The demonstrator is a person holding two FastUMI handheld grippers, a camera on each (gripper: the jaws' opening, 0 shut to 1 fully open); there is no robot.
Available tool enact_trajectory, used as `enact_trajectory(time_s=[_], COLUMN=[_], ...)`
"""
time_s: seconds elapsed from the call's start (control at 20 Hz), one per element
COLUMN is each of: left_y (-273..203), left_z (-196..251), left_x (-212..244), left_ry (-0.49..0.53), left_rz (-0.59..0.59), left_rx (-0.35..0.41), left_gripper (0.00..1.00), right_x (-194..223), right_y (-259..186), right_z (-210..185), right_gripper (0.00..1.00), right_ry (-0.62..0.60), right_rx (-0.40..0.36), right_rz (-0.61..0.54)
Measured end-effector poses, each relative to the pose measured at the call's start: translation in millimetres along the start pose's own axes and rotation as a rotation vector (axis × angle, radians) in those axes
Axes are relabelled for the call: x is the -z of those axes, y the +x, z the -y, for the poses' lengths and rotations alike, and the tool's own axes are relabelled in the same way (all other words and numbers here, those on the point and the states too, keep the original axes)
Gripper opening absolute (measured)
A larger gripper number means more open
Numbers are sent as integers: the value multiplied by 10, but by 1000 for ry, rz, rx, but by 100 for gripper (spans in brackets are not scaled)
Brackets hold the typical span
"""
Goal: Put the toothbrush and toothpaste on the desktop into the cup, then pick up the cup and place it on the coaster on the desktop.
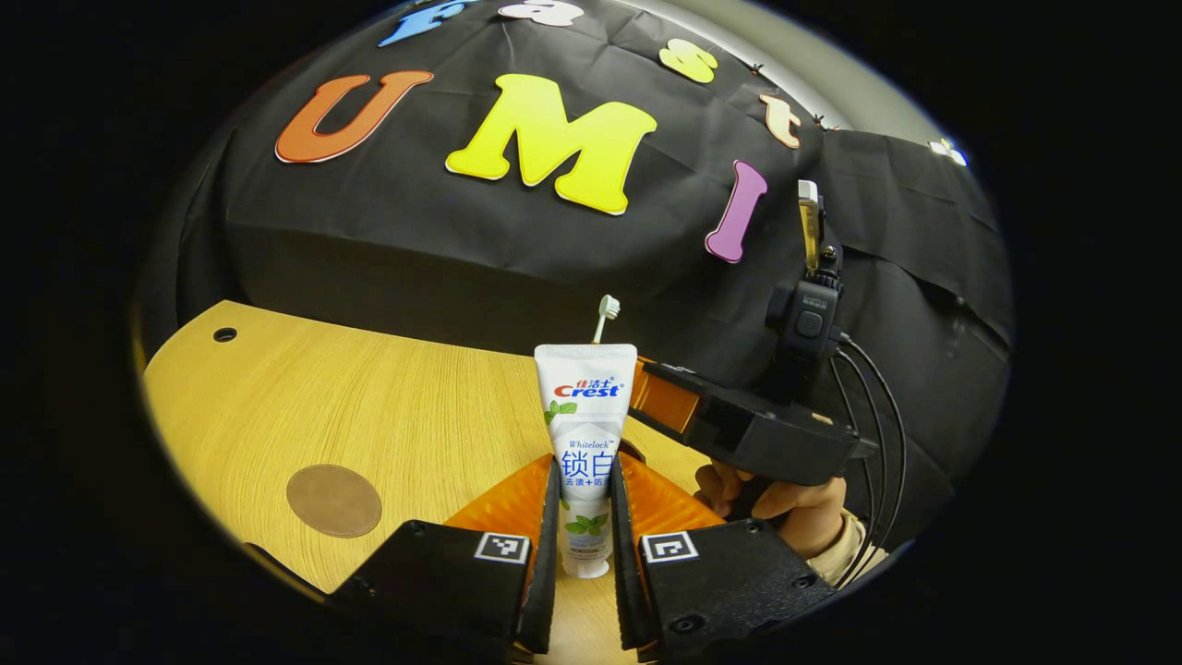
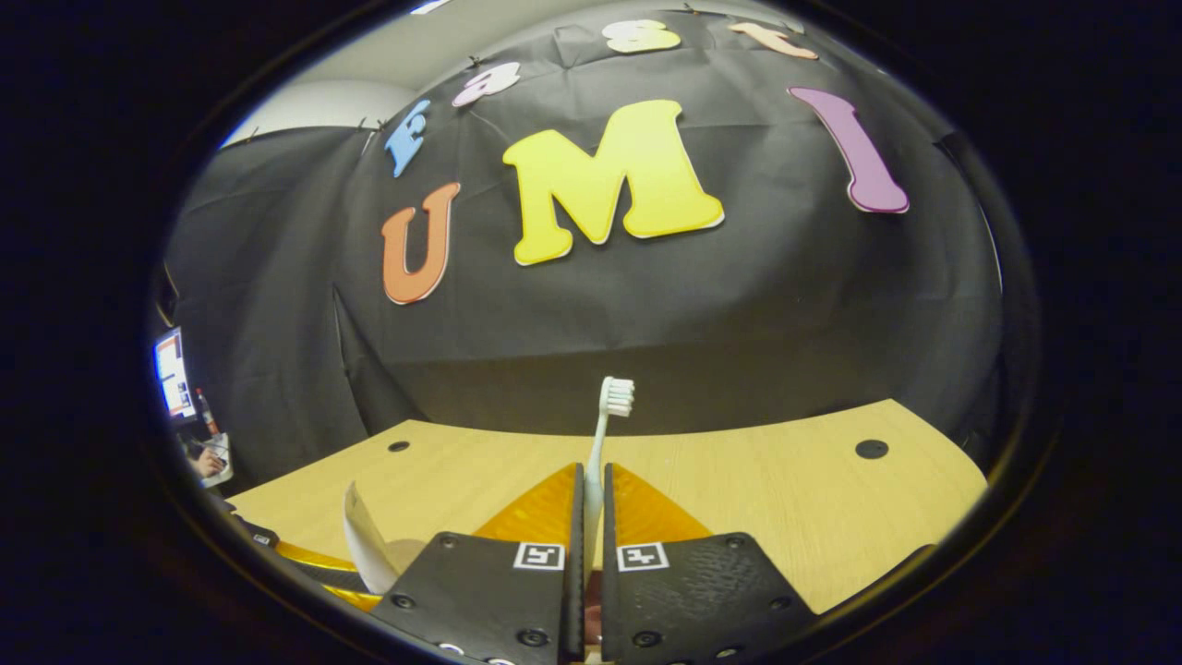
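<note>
- Upright, the toothpaste sat clamped in our left gripper.
- Our right gripper pinched the toothbrush, bristles up.
- Coaster lay bare on the desktop.

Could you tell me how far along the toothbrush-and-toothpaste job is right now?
Nothing looks finished. In hand: left gripper clamps the upright toothpaste, right gripper clamps the toothbrush. Left: both into the cup, then the cup onto the bare coaster.

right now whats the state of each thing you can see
toothpaste: upright, clamped between left gripper fingers
toothbrush: upright, bristles up, clamped in right gripper
coaster: flat on the table, nothing on it
cup: hidden behind the toothpaste, cannot tell
</note>
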State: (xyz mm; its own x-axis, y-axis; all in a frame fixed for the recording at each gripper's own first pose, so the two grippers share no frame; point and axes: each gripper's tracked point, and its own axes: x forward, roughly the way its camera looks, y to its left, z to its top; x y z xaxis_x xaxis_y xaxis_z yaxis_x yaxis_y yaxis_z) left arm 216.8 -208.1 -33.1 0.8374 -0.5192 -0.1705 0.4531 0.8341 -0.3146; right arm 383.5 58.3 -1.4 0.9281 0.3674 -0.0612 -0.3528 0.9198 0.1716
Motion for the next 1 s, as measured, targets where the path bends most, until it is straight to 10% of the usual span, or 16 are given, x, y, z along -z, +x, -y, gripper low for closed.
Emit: enact_trajectory(time_s=[0.4,0.75,1.0], left_y=[50,106,238], left_z=[19,81,151], left_x=[-85,-374,-654], left_ry=[37,69,122], left_rz=[13,53,125], left_rx=[-30,-81,-121], left_gripper=[30,30,30], right_x=[-53,-278,-152], right_y=[-369,-930,-1196], right_z=[-114,135,465], right_gripper=[19,99,98], right_ry=[-11,-98,-126], right_rx=[-44,19,71], right_rz=[21,132,127])
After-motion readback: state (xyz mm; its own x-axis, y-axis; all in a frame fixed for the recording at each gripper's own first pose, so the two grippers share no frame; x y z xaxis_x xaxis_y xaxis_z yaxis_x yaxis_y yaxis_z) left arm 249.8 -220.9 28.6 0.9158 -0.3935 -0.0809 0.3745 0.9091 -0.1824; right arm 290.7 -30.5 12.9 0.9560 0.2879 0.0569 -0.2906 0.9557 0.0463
